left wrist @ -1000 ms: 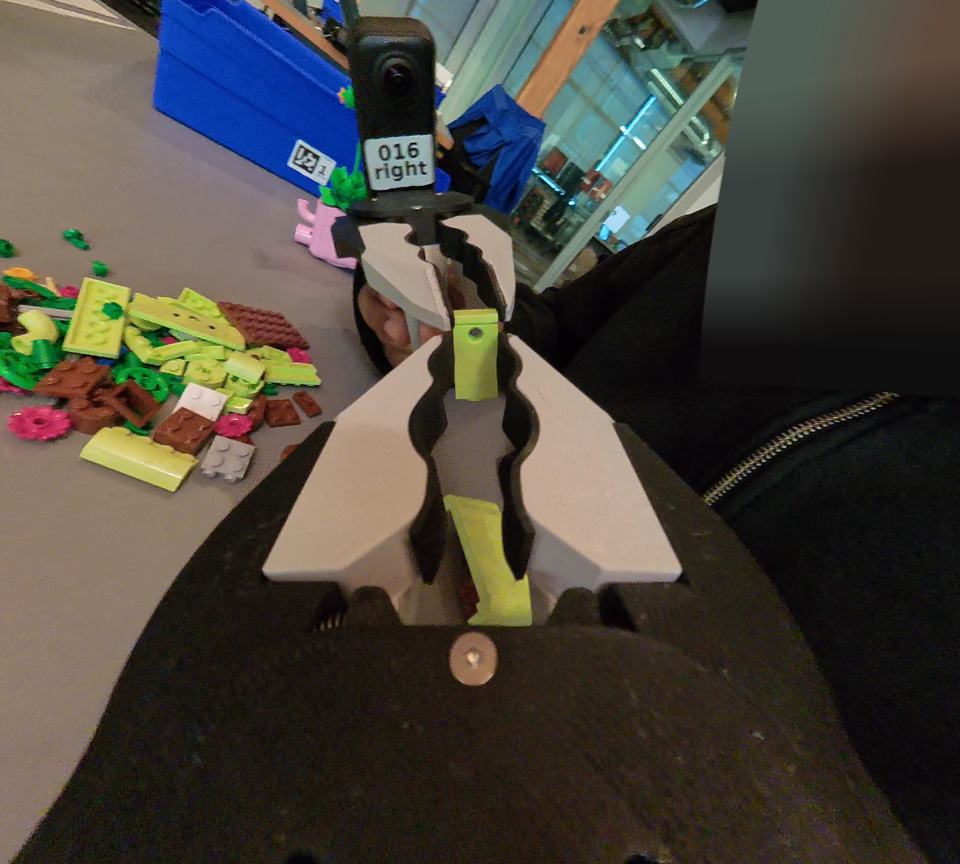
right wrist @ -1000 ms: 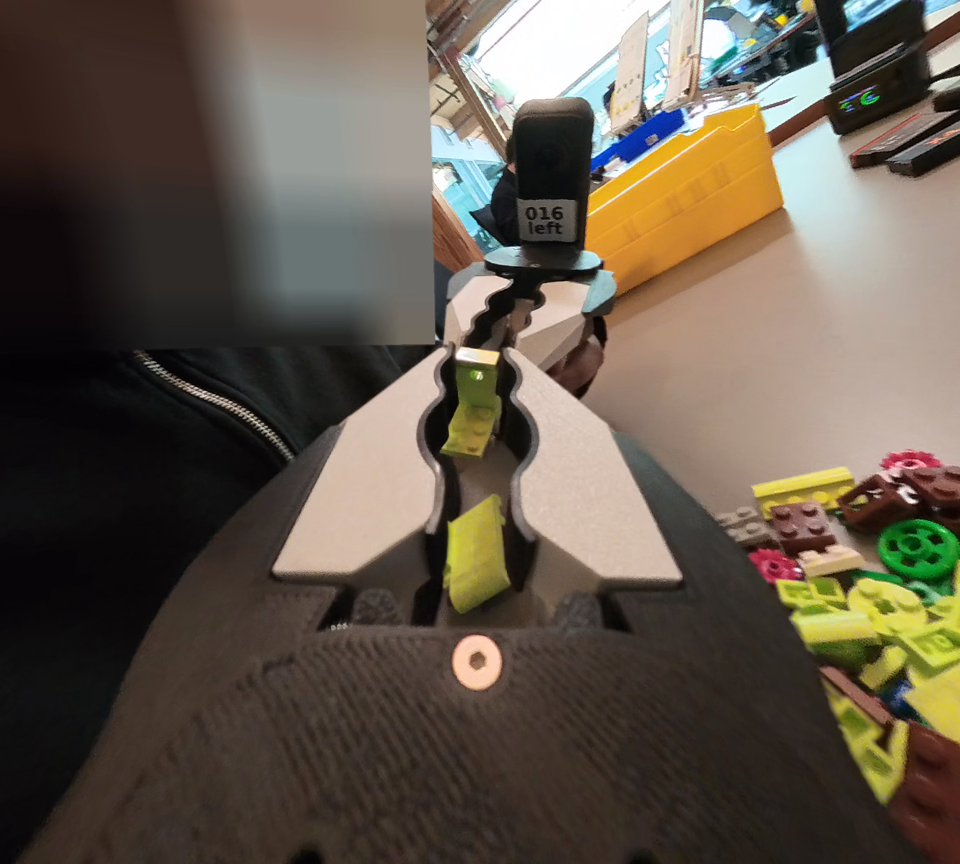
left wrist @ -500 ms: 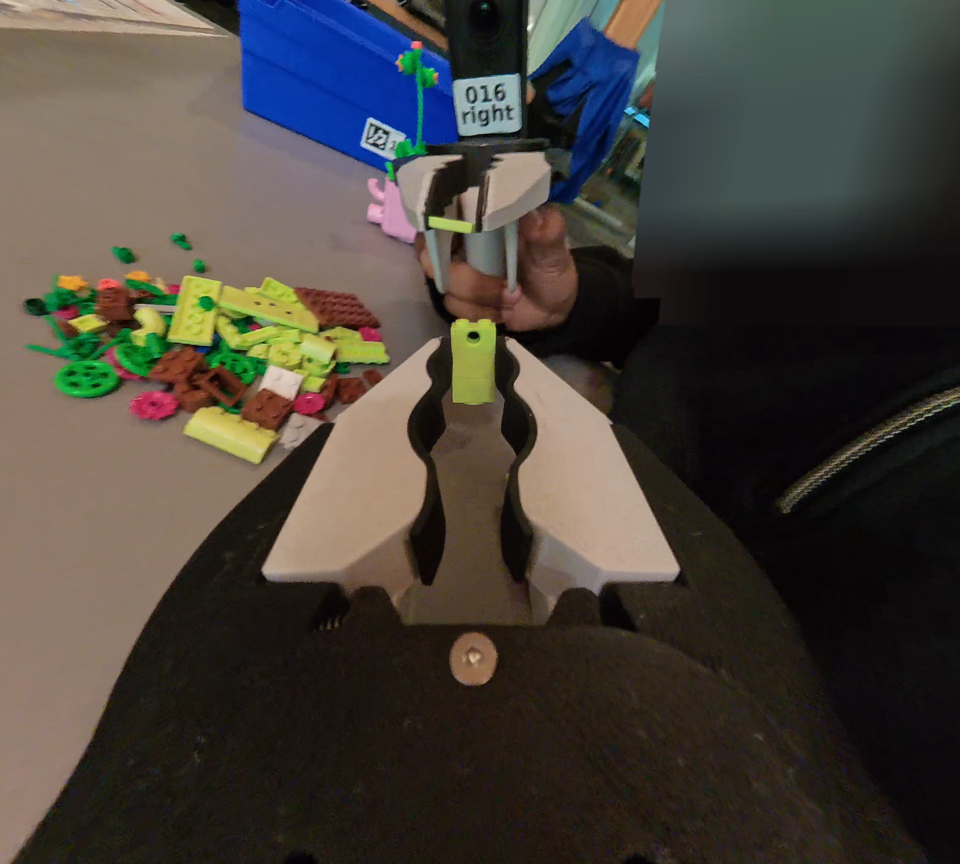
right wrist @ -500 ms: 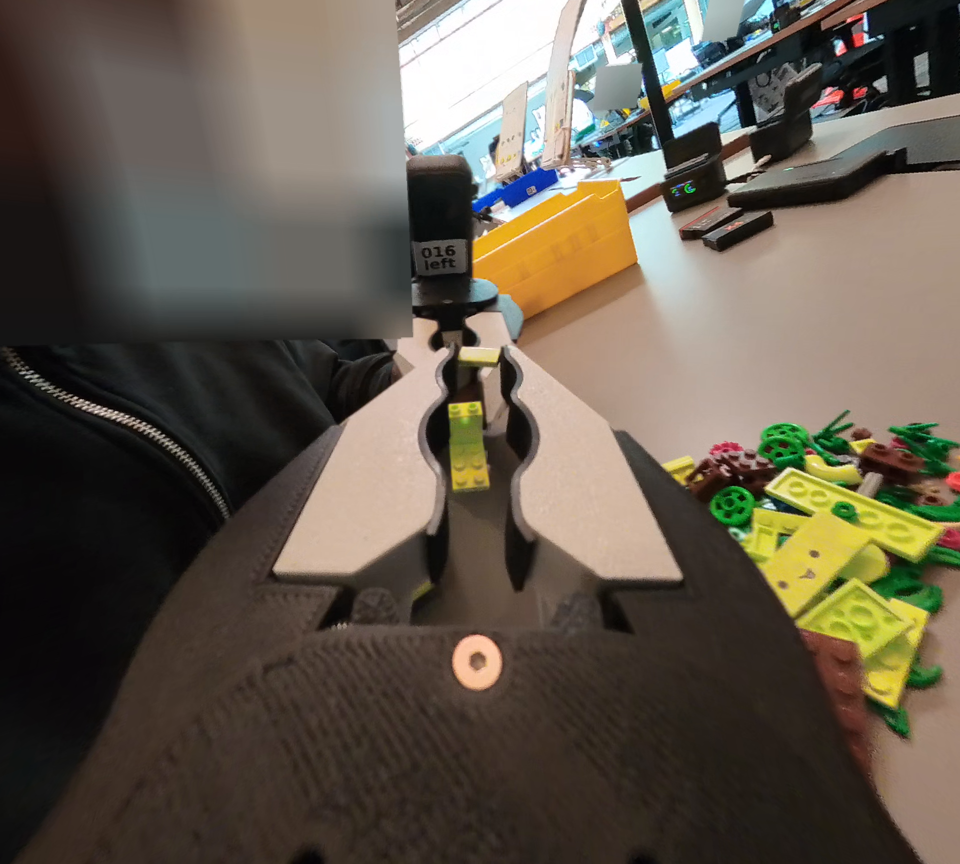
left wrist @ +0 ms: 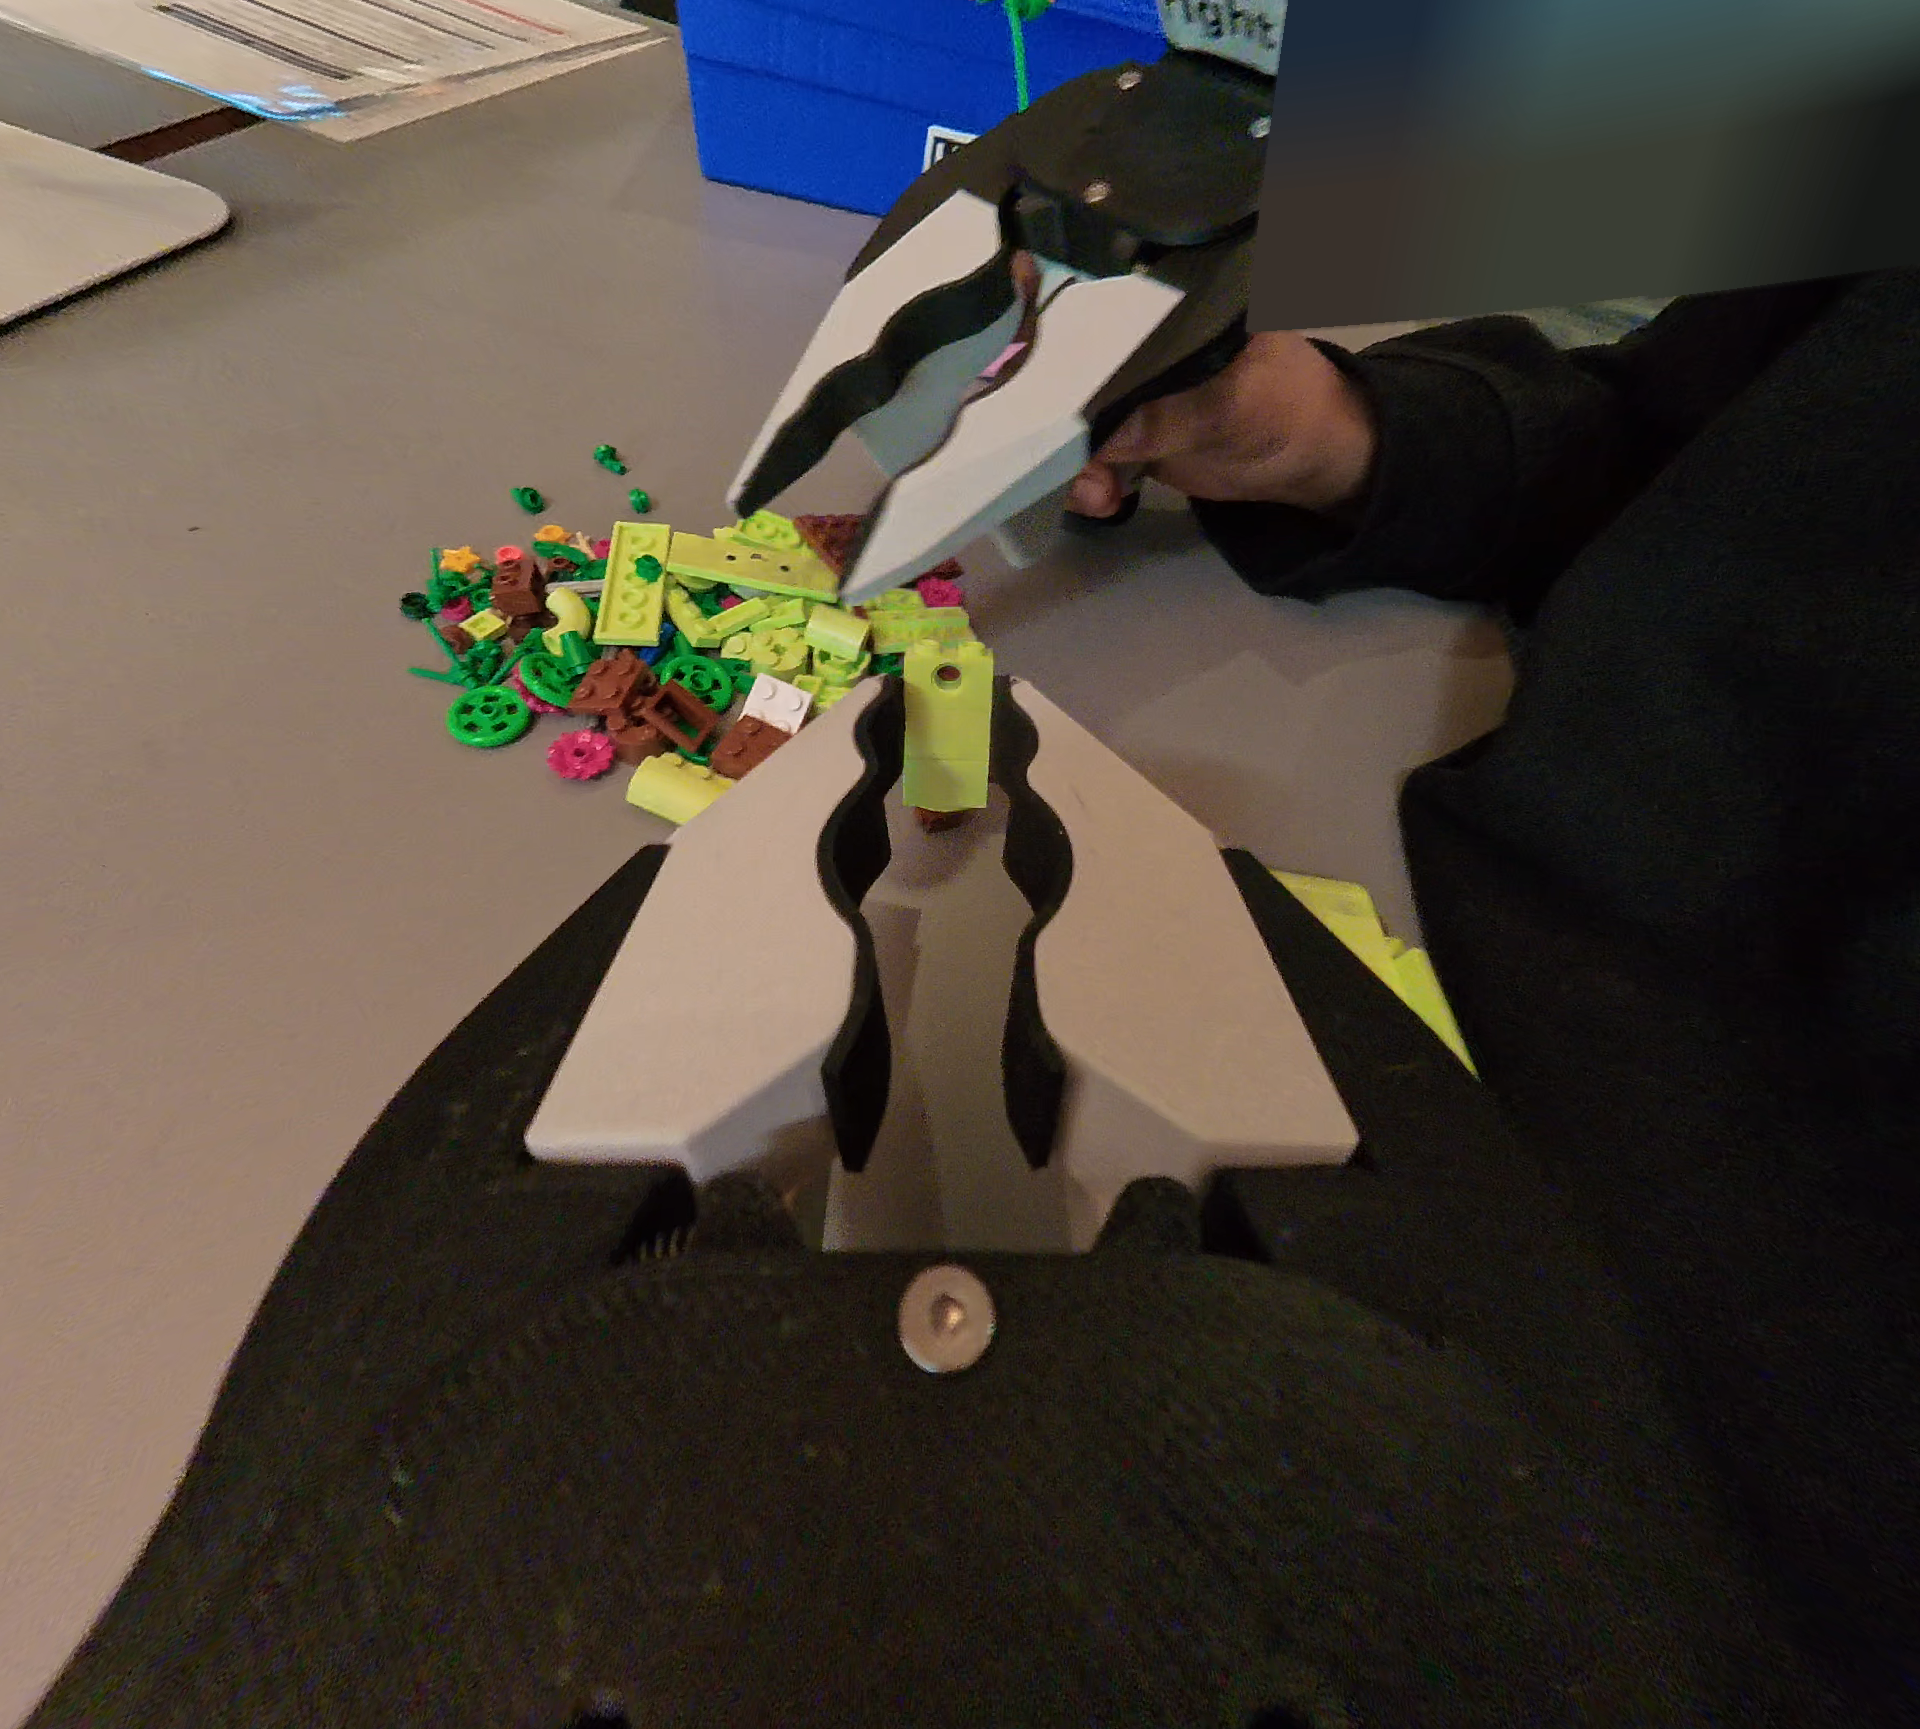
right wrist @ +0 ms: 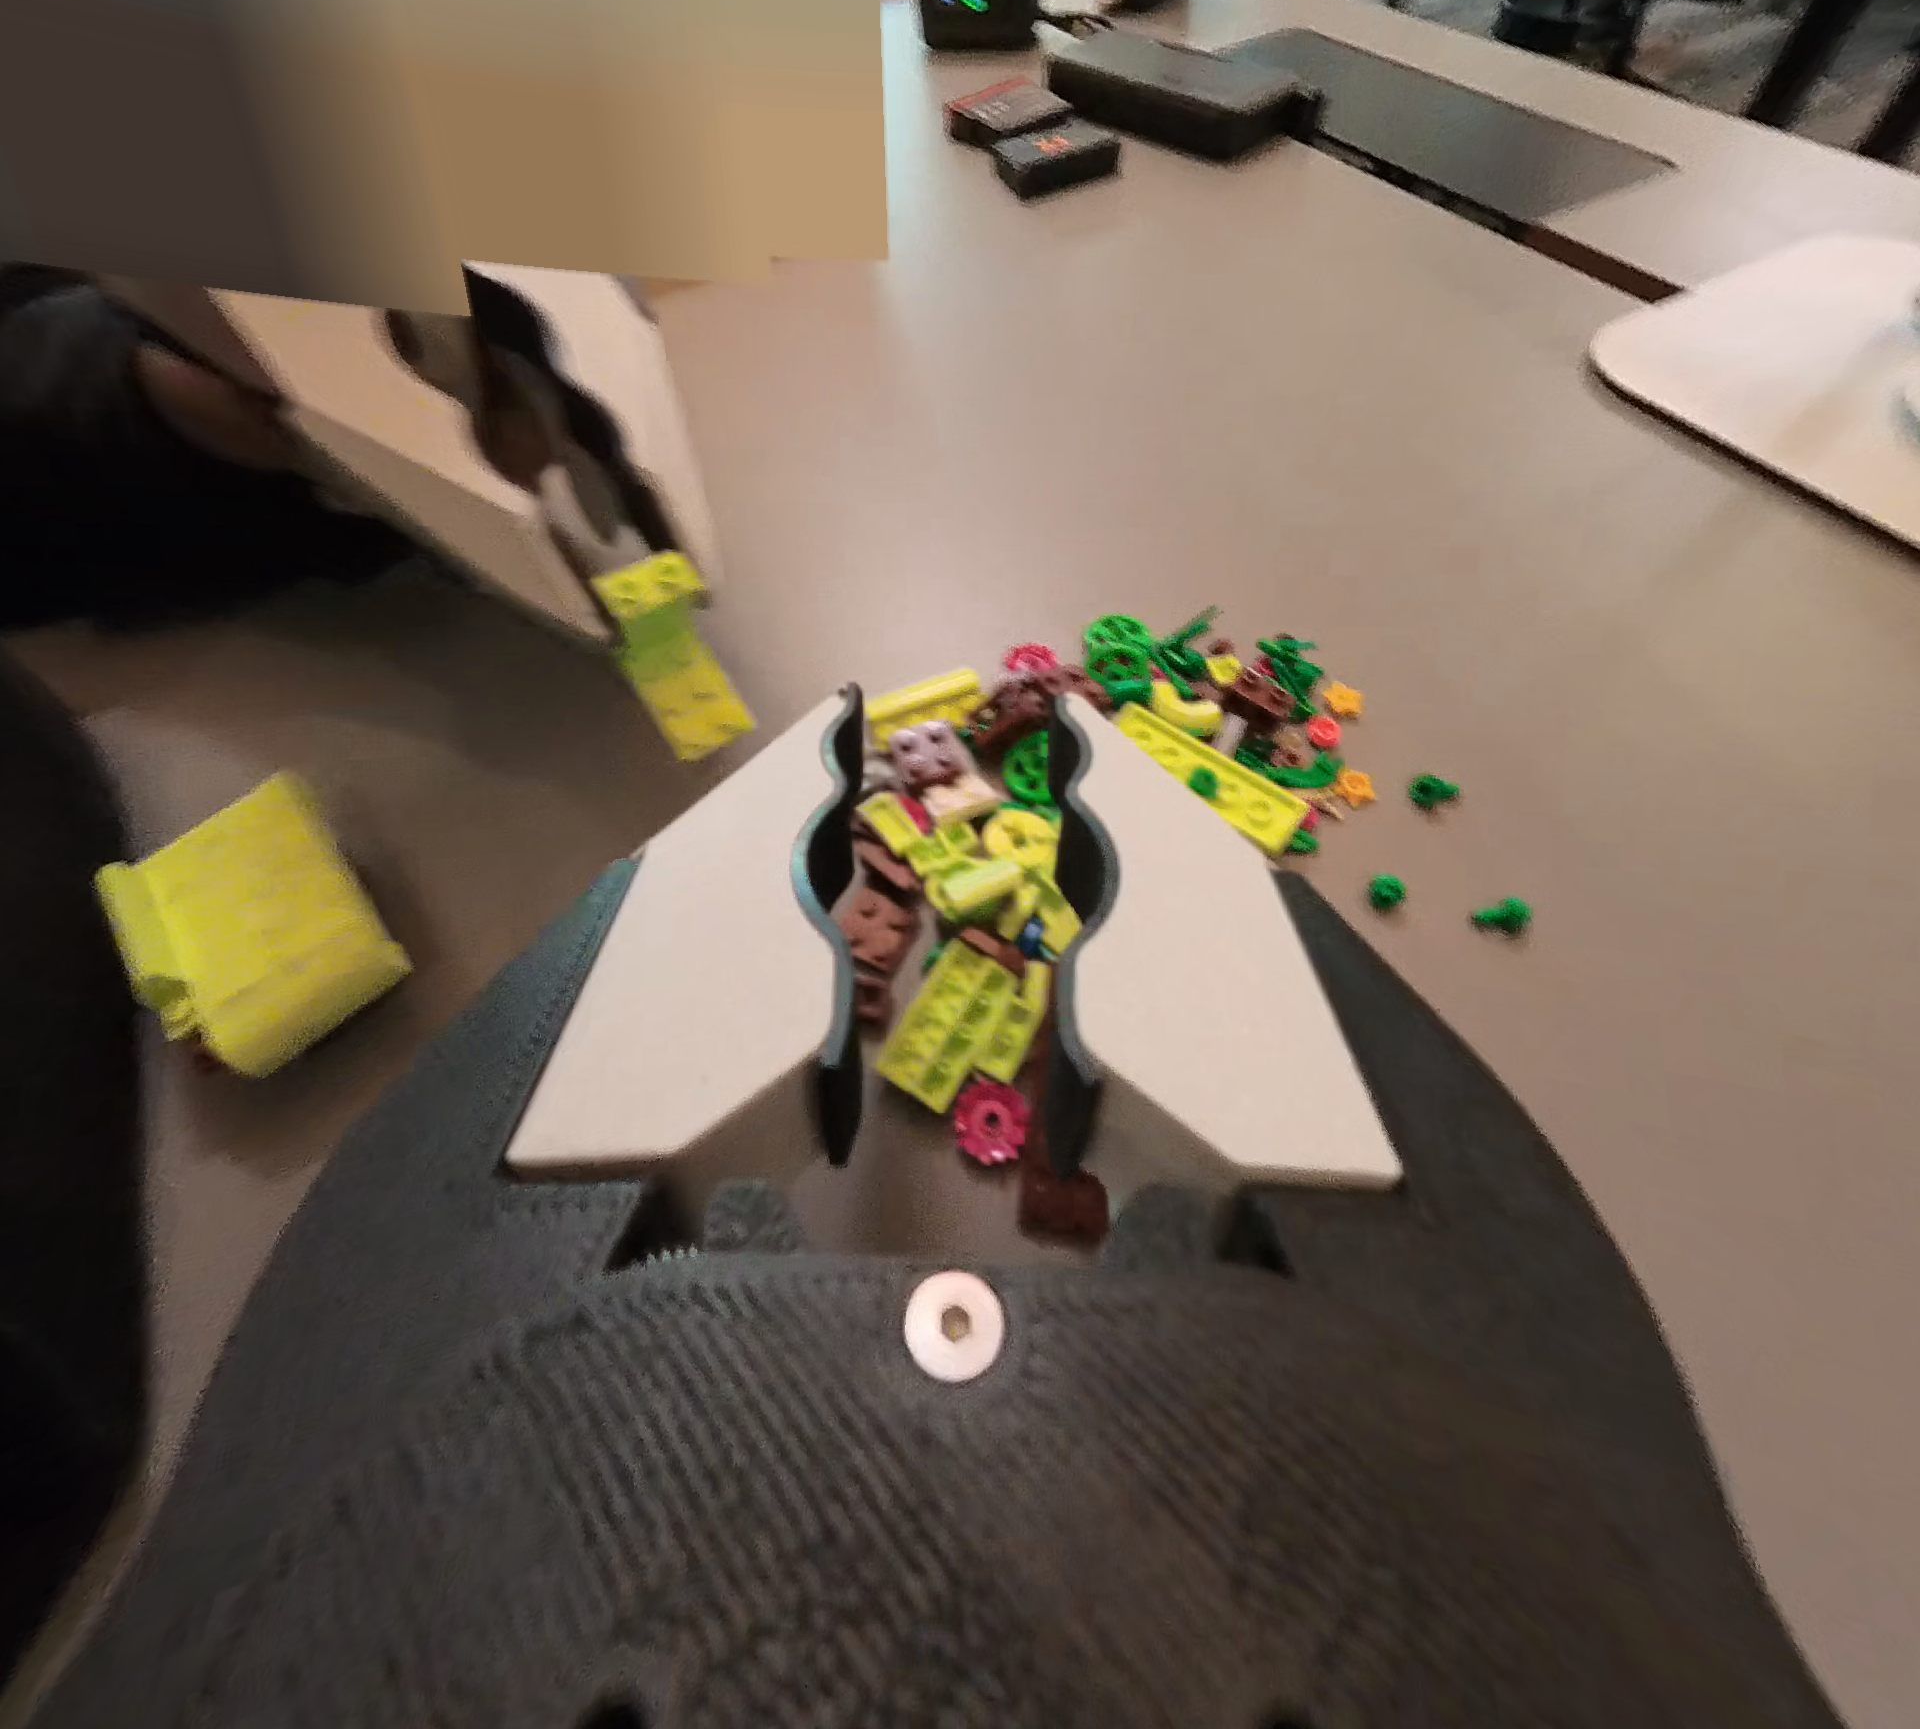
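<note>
My left gripper (left wrist: 948, 692) is shut on a lime-green brick piece (left wrist: 945, 729) and holds it upright above the grey table, beside a pile of small toy bricks (left wrist: 644, 640). It also shows in the right wrist view (right wrist: 644, 578) with the lime piece (right wrist: 675, 661) hanging from its tips. My right gripper (right wrist: 954, 723) is open and empty, pointing down over the pile (right wrist: 966, 900). In the left wrist view it (left wrist: 800, 541) hovers just over the pile's far right side, held by a hand (left wrist: 1236, 432).
A lime-green built block (right wrist: 249, 931) lies on the table near the person's body. A blue bin (left wrist: 862, 38) and a green flower stem (left wrist: 1013, 6) stand behind the pile. A white tray (right wrist: 1766, 370), papers (left wrist: 312, 17) and black devices (right wrist: 1174, 79) lie farther off. The left tips stand about 10 cm off the lime-green built block (right wrist: 249, 931).
The right gripper has drawn away from the left one, tilted down over the brick pile and opened; the small lime plate it held is gone from its tips. The left still holds its lime piece.
</note>
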`<move>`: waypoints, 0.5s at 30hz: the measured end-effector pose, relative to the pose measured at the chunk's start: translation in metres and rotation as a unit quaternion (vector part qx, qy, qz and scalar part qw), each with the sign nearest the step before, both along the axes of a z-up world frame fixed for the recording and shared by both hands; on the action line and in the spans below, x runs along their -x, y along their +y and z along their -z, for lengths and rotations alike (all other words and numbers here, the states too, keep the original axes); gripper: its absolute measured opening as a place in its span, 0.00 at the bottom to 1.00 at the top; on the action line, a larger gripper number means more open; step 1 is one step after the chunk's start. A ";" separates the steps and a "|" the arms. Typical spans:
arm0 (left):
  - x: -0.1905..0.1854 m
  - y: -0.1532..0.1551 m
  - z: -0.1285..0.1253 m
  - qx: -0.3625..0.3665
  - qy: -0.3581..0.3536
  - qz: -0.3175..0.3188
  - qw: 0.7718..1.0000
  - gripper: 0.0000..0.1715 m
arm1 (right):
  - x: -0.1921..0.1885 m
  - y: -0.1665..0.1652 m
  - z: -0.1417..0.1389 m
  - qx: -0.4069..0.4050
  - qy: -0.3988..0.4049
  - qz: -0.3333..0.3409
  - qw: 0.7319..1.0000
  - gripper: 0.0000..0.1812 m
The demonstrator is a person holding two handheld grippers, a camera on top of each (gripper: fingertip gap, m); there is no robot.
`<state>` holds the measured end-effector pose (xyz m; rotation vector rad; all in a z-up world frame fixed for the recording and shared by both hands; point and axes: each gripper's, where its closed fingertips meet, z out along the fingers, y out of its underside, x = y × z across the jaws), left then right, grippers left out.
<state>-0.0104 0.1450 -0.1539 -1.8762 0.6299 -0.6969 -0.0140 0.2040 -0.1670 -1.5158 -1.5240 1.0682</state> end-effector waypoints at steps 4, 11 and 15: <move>0.006 0.005 0.008 -0.015 0.047 -0.023 0.999 0.08 | 0.003 -0.031 -0.012 0.047 0.028 -0.070 0.996 0.19; 0.008 0.011 0.018 -0.089 0.196 -0.062 0.975 0.08 | 0.010 -0.050 -0.015 0.199 0.033 -0.099 0.975 0.18; 0.006 0.011 0.019 -0.093 0.203 -0.066 0.973 0.08 | 0.013 -0.050 -0.010 0.266 0.015 -0.090 0.960 0.10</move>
